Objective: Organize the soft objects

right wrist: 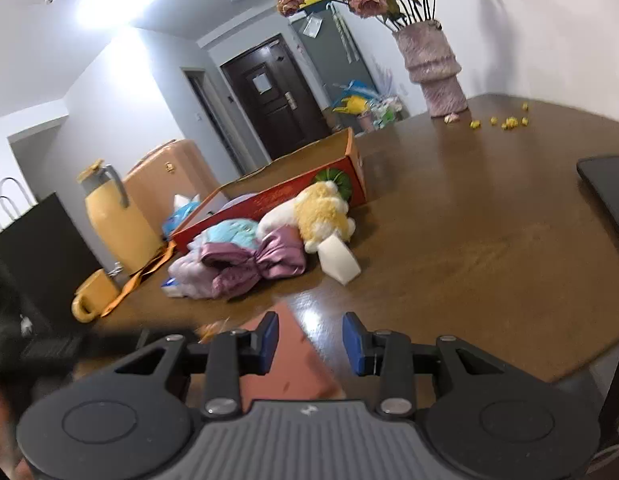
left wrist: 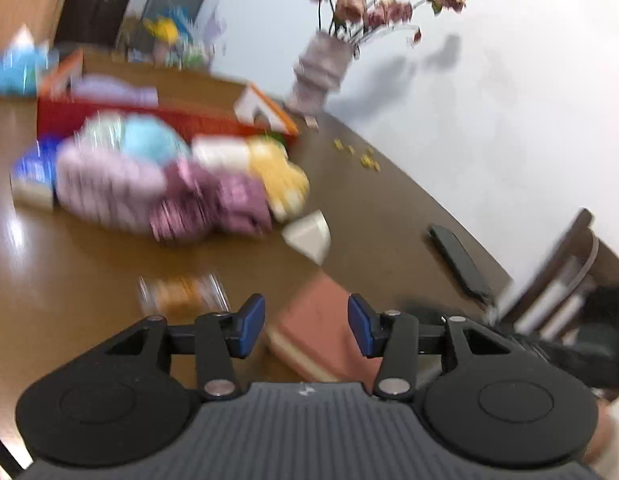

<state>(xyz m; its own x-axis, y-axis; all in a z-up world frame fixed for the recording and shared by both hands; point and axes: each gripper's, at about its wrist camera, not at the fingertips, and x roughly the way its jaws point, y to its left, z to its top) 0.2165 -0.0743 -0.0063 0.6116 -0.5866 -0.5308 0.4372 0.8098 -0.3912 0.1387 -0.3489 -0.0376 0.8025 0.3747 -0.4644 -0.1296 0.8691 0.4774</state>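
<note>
A pile of soft things lies on the brown table in front of a red cardboard box (right wrist: pixel 293 196): a purple quilted garment (right wrist: pixel 249 266), a light blue plush (right wrist: pixel 233 234), a yellow and white plush (right wrist: pixel 321 210) and a white block (right wrist: pixel 339 262). The same pile shows blurred in the left wrist view, with the purple garment (left wrist: pixel 205 200) and yellow plush (left wrist: pixel 279 178) before the red box (left wrist: pixel 109 114). My left gripper (left wrist: pixel 306 326) is open and empty above a pink book (left wrist: pixel 321 332). My right gripper (right wrist: pixel 309 344) is open and empty over the same pink book (right wrist: pixel 297 364).
A pink vase of dried flowers (right wrist: pixel 433 68) stands at the far table edge, with yellow crumbs (right wrist: pixel 505 122) nearby. A black phone (right wrist: pixel 609 188) lies at the right. A yellow jug (right wrist: pixel 117 216), yellow mug (right wrist: pixel 91 296) and black bag (right wrist: pixel 33 248) stand at the left. A chair (left wrist: pixel 565 276) is beside the table.
</note>
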